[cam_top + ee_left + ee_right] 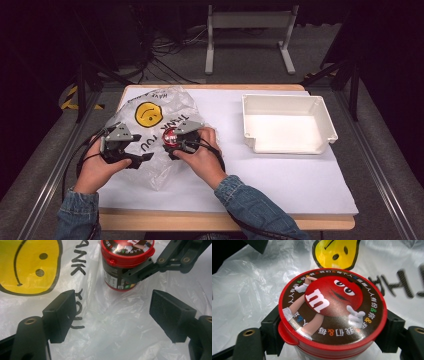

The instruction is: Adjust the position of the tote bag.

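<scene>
Spanning most of the high view, the desk (pixel 300 185) carries a white sheet, with a white plastic tray (pixel 287 125) standing empty toward its far right corner. A clear plastic bag (pixel 160 112) printed with a yellow smiley face and "THANK YOU" lies crumpled over the far left portion, reaching toward the near edge. The person's two hands work over the bag. The left gripper (pixel 112 312) hangs with its jaws spread wide and nothing between them, the film directly beneath. The right gripper (pixel 332 330) is clamped across a small red-lidded M&M's candy tub (pixel 332 310), one jaw pressing each side just under the lid rim. The tub is held over the bag at the desk's left centre, its long axis roughly upright, lid uppermost. From the left gripper, the tub lies ahead and close by, well apart from the tray. Judgement: the right hand controls the tub; the left is nearer the loose film.
</scene>
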Motion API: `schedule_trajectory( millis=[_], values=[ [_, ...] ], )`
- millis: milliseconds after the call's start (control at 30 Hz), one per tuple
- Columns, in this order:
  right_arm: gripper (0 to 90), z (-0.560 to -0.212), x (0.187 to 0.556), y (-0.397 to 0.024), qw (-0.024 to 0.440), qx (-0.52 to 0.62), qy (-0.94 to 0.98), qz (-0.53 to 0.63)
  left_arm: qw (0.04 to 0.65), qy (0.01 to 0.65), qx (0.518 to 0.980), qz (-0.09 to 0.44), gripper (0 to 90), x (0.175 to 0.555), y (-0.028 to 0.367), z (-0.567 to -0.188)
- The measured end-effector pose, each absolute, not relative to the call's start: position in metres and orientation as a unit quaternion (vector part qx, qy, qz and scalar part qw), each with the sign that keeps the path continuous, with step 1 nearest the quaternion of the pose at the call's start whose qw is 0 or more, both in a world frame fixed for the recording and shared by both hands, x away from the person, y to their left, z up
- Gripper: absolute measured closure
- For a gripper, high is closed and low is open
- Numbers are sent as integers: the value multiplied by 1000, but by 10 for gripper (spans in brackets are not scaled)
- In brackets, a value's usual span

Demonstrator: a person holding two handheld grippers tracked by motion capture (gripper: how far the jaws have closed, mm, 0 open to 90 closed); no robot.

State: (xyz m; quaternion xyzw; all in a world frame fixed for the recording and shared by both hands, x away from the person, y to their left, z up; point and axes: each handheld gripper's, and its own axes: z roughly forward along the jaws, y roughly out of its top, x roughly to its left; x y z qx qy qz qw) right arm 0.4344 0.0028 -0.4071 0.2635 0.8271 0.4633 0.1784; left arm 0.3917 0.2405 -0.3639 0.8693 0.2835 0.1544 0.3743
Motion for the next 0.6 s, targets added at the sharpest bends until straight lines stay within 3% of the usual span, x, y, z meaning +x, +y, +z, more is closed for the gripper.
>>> schedule_trajectory(
  millis=[600],
  values=[
    [245,-365,433,-21,171,238,825,484,385,287,863,158,224,394,248,-359]
  ],
)
